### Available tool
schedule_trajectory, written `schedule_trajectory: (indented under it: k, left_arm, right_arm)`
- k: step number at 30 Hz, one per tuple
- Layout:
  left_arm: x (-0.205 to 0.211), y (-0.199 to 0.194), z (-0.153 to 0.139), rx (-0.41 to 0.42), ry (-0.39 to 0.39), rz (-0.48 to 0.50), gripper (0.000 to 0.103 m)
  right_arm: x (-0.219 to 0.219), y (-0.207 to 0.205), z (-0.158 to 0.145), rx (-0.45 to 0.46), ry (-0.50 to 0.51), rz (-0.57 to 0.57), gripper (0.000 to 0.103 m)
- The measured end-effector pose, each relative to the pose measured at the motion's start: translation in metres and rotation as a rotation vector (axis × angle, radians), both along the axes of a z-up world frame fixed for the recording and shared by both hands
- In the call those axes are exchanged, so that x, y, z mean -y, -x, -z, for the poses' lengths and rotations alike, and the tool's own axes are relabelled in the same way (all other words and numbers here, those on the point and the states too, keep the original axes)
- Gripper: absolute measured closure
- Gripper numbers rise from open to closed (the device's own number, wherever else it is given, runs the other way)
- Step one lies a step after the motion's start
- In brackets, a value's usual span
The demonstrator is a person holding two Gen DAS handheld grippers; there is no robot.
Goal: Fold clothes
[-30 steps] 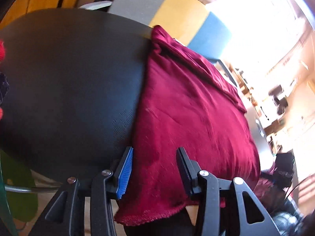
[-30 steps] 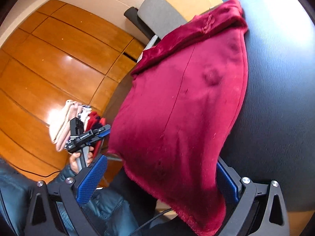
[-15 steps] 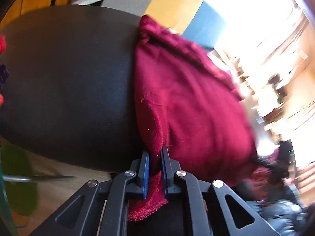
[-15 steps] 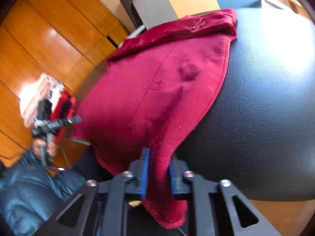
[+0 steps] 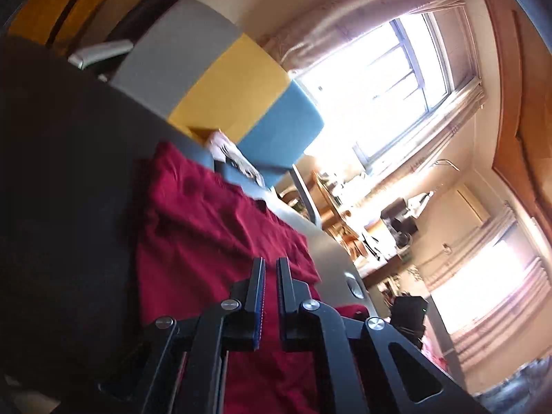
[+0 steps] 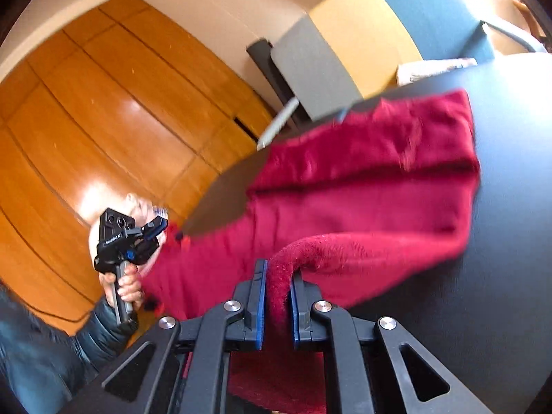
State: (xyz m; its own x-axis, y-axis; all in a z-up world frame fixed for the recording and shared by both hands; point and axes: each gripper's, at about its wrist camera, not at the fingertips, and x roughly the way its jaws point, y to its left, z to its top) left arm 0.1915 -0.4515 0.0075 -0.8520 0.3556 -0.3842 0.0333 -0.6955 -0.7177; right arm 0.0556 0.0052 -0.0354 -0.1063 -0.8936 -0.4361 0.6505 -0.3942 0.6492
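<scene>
A dark red garment (image 5: 207, 234) lies on the black table (image 5: 69, 172), its near part lifted off the surface. My left gripper (image 5: 270, 265) is shut, and the red fabric runs under and between its fingers. In the right wrist view the garment (image 6: 379, 179) spreads across the table (image 6: 500, 241), and my right gripper (image 6: 277, 269) is shut on a raised fold of its edge. The left gripper (image 6: 157, 227) shows there too, held by a hand (image 6: 124, 283) at the garment's other near corner, with the cloth stretched between the two grippers.
Grey (image 5: 179, 51), yellow (image 5: 238, 82) and blue (image 5: 279, 127) chair backs stand behind the table's far edge, with a pale patterned cloth (image 5: 234, 158) beside them. A bright window (image 5: 379, 79) is beyond. A wooden panelled wall (image 6: 120, 120) and a blue sleeve (image 6: 51, 345) fill the left.
Both grippers went from open around the hanging hem to shut on it. They then rose, lifting the near edge up over the table.
</scene>
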Motion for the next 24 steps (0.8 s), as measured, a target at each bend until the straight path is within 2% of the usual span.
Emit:
schedule_trajectory:
  k: [4, 7, 13, 14, 16, 17, 21, 24]
  left_arm:
    - [-0.001, 0.04, 0.008, 0.107, 0.083, -0.007, 0.099]
    - [-0.006, 0.041, 0.026, 0.207, 0.151, 0.019, 0.093]
    - [-0.019, -0.071, 0.077, 0.386, 0.147, 0.088, 0.072]
    - [-0.023, -0.084, 0.086, 0.421, 0.143, 0.096, 0.071]
    - [-0.03, -0.106, 0.108, 0.498, 0.11, 0.118, 0.059]
    - [-0.034, -0.115, 0.119, 0.534, 0.091, 0.128, 0.058]
    - [-0.045, -0.123, 0.148, 0.573, 0.033, 0.157, 0.046]
    - [-0.051, -0.109, 0.157, 0.534, 0.038, 0.185, 0.042]
  right_arm:
    - [0.022, 0.038, 0.009, -0.001, -0.071, 0.04, 0.091]
    - [0.029, 0.051, 0.03, 0.039, -0.129, 0.056, 0.092]
    - [0.022, 0.049, 0.071, 0.126, -0.13, 0.078, 0.092]
    - [0.02, 0.048, 0.076, 0.137, -0.117, 0.081, 0.092]
    - [0.016, 0.046, 0.079, 0.138, -0.093, 0.083, 0.092]
    - [0.016, 0.045, 0.08, 0.134, -0.091, 0.081, 0.092]
    - [0.021, 0.043, 0.079, 0.12, -0.097, 0.076, 0.092]
    - [0.02, 0.041, 0.077, 0.109, -0.106, 0.077, 0.092]
